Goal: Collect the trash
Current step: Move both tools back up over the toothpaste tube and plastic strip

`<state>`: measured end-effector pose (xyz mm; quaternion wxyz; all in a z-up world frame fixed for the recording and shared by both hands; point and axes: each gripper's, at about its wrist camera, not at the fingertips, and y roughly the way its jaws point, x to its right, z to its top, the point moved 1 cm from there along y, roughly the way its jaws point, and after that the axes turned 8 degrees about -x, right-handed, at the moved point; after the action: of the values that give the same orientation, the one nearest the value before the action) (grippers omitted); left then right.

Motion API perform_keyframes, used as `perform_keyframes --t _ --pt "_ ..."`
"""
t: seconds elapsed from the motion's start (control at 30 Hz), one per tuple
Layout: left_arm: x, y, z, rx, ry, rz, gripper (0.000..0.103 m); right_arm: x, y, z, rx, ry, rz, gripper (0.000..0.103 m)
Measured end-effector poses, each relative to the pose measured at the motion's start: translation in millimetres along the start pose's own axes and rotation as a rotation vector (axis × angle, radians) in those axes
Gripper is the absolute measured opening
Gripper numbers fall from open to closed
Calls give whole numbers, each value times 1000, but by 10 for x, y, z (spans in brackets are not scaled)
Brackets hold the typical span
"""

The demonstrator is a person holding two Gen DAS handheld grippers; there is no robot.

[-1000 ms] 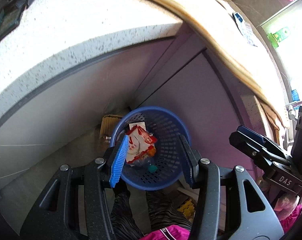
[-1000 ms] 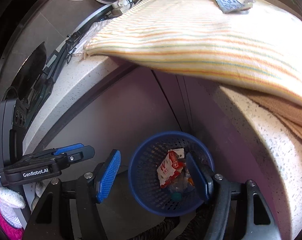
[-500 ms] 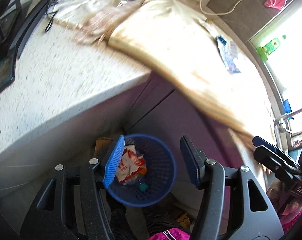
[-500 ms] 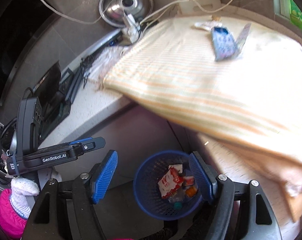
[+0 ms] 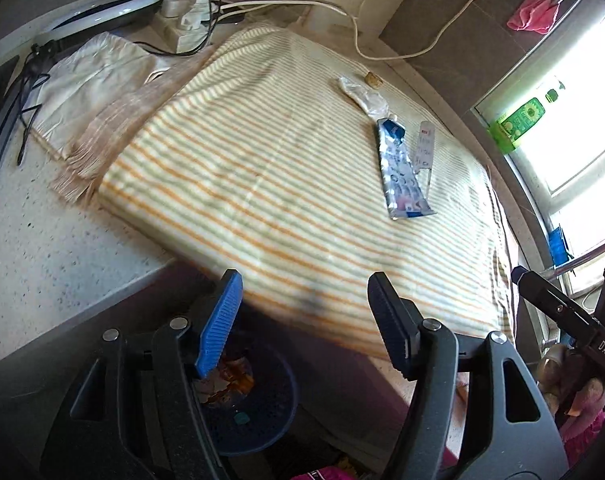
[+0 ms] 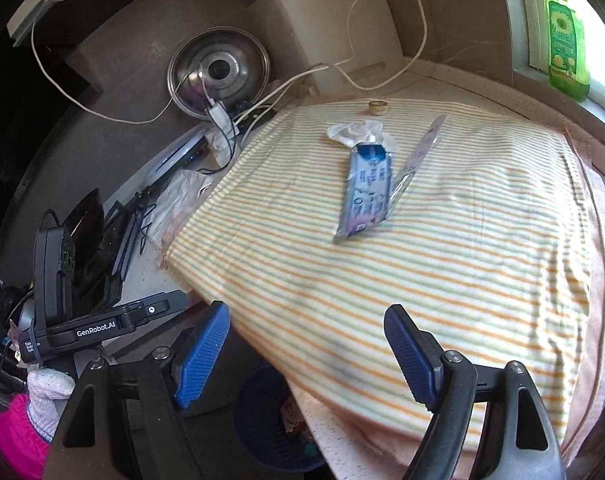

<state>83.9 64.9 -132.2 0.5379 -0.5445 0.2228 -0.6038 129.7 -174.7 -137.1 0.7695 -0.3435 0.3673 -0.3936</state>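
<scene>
Left gripper (image 5: 302, 320) and right gripper (image 6: 306, 352) level above striped cloth (image 5: 282, 184) edge, fingers spread, nothing held

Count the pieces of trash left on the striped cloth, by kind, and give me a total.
Blue foil wrapper: 1
Clear plastic sleeve with red print: 1
Crumpled white wrapper: 1
Small tan cap-like piece: 1
Total: 4, all lying on the striped cloth.
</scene>
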Motion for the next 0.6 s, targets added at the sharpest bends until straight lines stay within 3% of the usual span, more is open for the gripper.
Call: perform_keyframes --t 0.33,0.6 --pt "509 313 486 3 25 -4 67 701 22 600 5 65 31 82" --pt "762 587 736 -28 37 5 67 1104 297 1036 -57 116 108 71"
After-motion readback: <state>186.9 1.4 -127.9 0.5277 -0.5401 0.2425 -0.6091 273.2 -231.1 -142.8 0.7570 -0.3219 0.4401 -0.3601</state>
